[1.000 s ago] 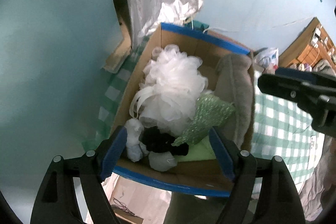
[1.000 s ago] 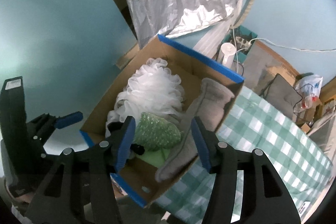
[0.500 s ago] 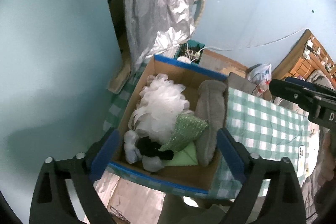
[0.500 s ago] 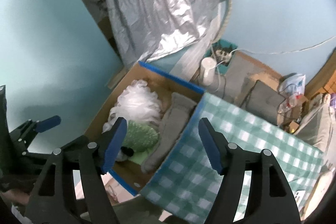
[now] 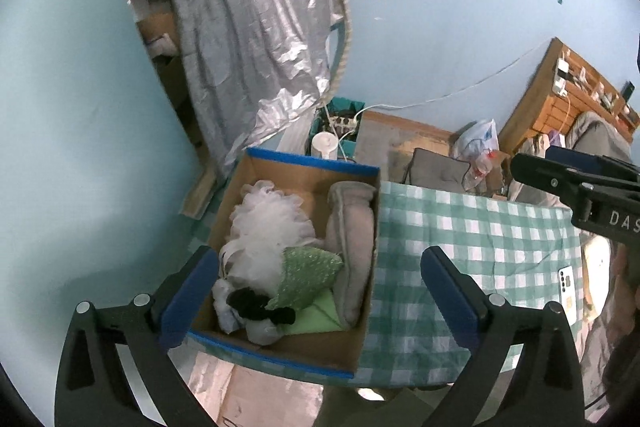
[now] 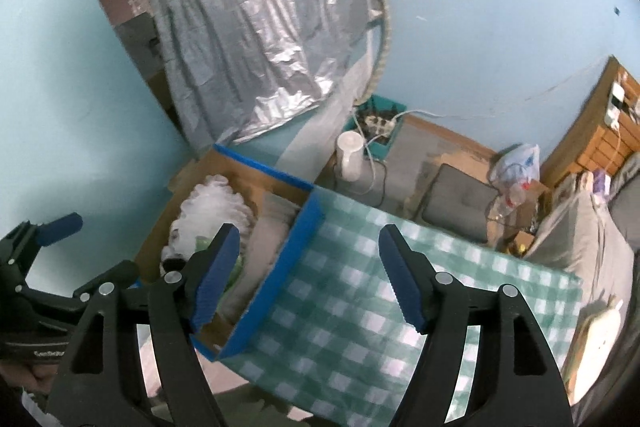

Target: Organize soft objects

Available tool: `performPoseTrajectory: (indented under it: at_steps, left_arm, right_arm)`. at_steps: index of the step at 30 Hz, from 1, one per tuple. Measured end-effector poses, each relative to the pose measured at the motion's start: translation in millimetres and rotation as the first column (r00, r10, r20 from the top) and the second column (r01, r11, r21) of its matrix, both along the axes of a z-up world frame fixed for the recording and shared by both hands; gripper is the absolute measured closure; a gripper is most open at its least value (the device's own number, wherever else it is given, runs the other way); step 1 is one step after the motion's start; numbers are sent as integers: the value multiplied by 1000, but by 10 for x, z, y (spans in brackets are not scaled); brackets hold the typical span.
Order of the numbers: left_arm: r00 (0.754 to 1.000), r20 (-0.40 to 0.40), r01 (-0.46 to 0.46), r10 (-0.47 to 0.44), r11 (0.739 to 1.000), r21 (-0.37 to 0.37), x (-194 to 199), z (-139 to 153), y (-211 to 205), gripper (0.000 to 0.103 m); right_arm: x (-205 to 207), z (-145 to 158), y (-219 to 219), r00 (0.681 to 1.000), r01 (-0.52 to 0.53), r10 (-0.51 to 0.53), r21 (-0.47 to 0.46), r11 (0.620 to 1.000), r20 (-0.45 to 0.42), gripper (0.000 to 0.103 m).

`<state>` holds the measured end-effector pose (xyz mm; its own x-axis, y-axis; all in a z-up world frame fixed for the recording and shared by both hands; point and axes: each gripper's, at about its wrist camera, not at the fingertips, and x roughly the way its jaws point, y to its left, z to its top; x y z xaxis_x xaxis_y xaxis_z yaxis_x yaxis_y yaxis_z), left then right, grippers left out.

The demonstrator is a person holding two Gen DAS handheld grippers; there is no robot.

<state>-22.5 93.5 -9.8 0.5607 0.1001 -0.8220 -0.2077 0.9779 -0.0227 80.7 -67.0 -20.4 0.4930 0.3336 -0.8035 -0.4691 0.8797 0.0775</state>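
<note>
Both grippers, left gripper (image 5: 318,291) and right gripper (image 6: 310,273), hang wide open, empty, above the table. Soft items, white loofah (image 5: 270,227) and grey towel (image 5: 352,235), sit packed in the cardboard box (image 5: 280,349) at the table's left edge. Likely finished; lift clear without snagging the checkered cloth (image 5: 472,247).

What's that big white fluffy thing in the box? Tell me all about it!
It looks like a white bath pouf, a ball of gathered, frilly net. It sits loose in the cardboard box, along its left side. A sparkly green cloth leans on its lower edge, and a grey towel lies to its right. No claw touches it.
</note>
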Motion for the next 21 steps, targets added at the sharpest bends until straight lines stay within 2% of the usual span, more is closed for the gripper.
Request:
performPoseTrajectory:
  at_steps: [9, 21]
  left_arm:
    - [1000, 20, 21, -22, 1000, 21, 41, 143, -215, 1]
    - [999, 12, 29, -29, 999, 41, 35, 173, -397, 1]
  right_arm:
    - [-36, 107, -324, 999, 48, -48, 18, 999, 7, 32]
    - [-83, 120, -410, 999, 36, -36, 37, 999, -5, 32]
